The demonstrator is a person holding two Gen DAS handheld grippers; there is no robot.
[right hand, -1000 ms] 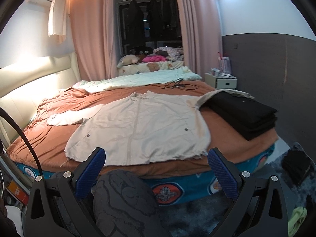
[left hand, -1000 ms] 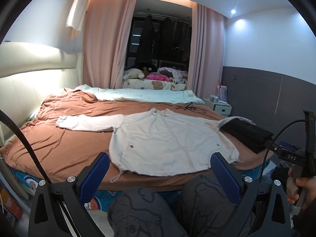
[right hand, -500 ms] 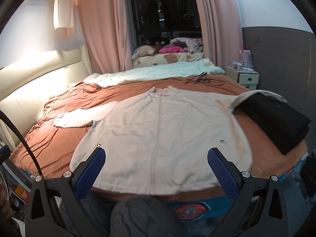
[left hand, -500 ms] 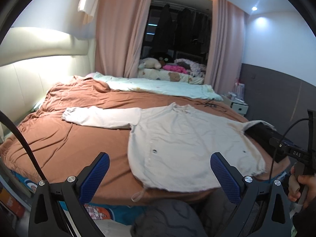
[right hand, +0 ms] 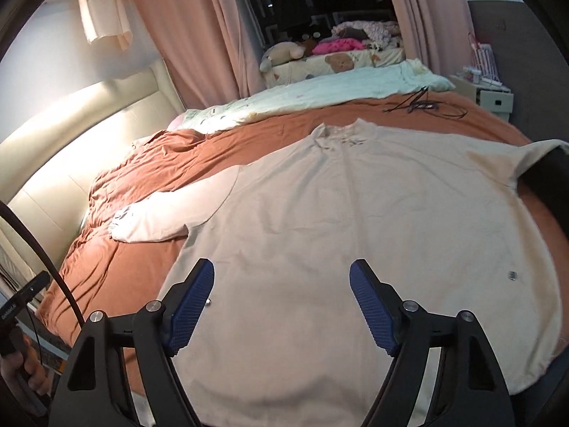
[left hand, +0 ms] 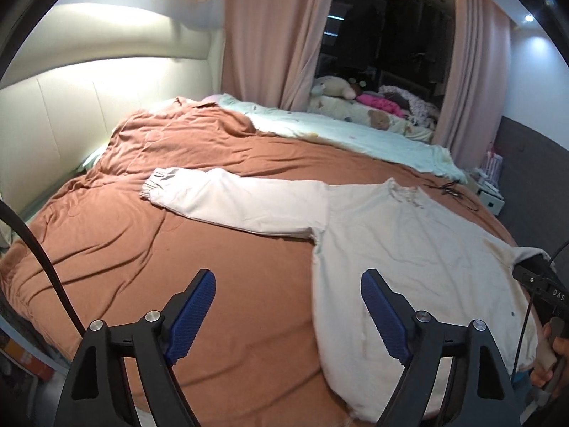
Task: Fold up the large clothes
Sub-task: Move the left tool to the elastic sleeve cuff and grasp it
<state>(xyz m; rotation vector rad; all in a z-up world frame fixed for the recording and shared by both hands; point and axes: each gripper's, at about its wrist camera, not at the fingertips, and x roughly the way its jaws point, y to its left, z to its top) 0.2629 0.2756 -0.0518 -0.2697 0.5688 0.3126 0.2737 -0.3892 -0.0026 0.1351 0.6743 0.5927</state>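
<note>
Cream jacket [right hand: 355,213] lies flat on our bed [left hand: 142,249], collar far, hem near. Left gripper [left hand: 288,306] sits nearer the outstretched sleeve [left hand: 234,203]; right gripper [right hand: 281,299] hovers over the body. Both jaws wide, just narrowing, empty.

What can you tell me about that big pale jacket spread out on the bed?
The cream jacket lies flat, front side up, on the rust-brown bedspread. It looks like soft woven cloth, with a short stand collar, a centre seam and small dark snaps. One long sleeve with a gathered cuff stretches sideways; the other side slips behind a black pile. Nothing grips it.
</note>
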